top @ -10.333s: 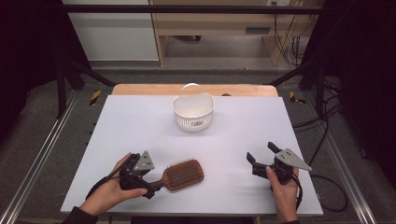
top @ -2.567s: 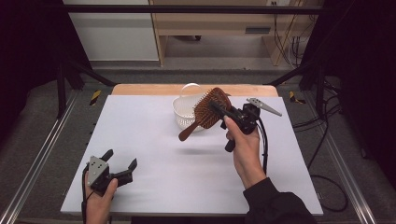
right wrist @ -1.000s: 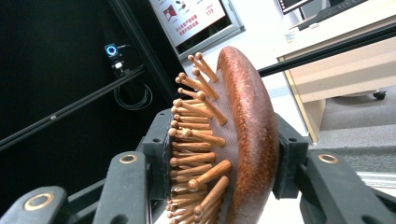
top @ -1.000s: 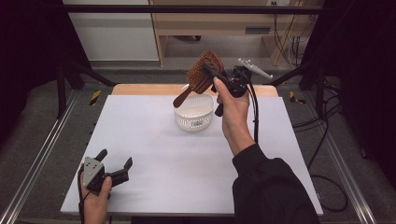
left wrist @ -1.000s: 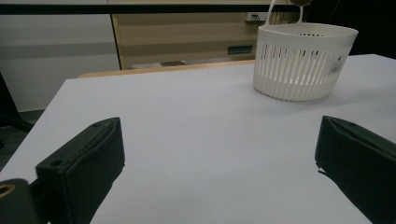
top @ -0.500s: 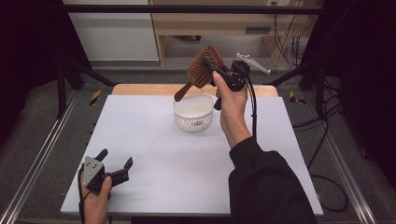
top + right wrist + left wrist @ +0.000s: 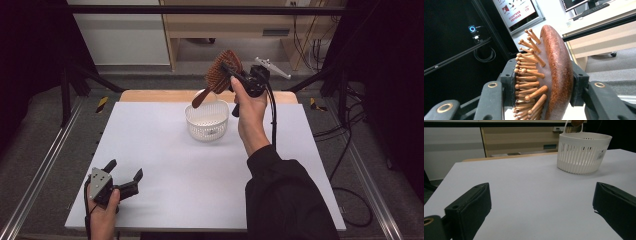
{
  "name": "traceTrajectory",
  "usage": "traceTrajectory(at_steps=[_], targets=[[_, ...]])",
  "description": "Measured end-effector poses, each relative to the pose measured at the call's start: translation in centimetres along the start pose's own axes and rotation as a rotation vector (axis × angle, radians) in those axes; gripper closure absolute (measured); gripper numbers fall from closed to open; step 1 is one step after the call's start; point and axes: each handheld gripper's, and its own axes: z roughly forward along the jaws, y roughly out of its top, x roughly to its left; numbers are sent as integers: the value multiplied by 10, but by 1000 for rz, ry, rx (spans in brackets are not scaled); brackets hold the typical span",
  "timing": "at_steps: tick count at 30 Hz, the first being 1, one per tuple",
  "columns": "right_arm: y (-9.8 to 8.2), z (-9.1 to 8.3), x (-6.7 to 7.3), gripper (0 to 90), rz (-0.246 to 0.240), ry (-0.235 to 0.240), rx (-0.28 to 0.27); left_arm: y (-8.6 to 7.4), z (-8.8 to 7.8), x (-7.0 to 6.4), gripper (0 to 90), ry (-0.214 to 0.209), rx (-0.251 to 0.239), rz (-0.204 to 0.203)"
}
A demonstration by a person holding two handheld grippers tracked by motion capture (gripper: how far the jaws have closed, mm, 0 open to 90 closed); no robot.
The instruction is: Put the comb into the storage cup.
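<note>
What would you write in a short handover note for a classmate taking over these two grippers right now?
Right gripper: shut on the wooden hairbrush, clamped across its head, held in the air above the white basket, handle pointing down toward it.
Left gripper: open, holding nothing, low over the near left of the table.
Done: brush picked up and carried over the basket.
Left: probably lower it in handle first, open the jaws, withdraw.

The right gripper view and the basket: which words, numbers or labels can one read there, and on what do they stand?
"119", as far as it can be made out: on the poster behind the wooden hairbrush, right gripper view.
Other lines on that poster: too small to read.
Sticker on the white basket, left gripper view: print too small to read.
</note>
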Motion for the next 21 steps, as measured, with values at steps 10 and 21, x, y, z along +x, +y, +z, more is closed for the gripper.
traceTrajectory(at_steps=[10,21], targets=[[1,-2,-7,516,-17,-18,-1,0,0,-1,19,-2,0,2],[4,-10,-15,516,-14,-36,-11,0,0,0,19,1,-4,7]])
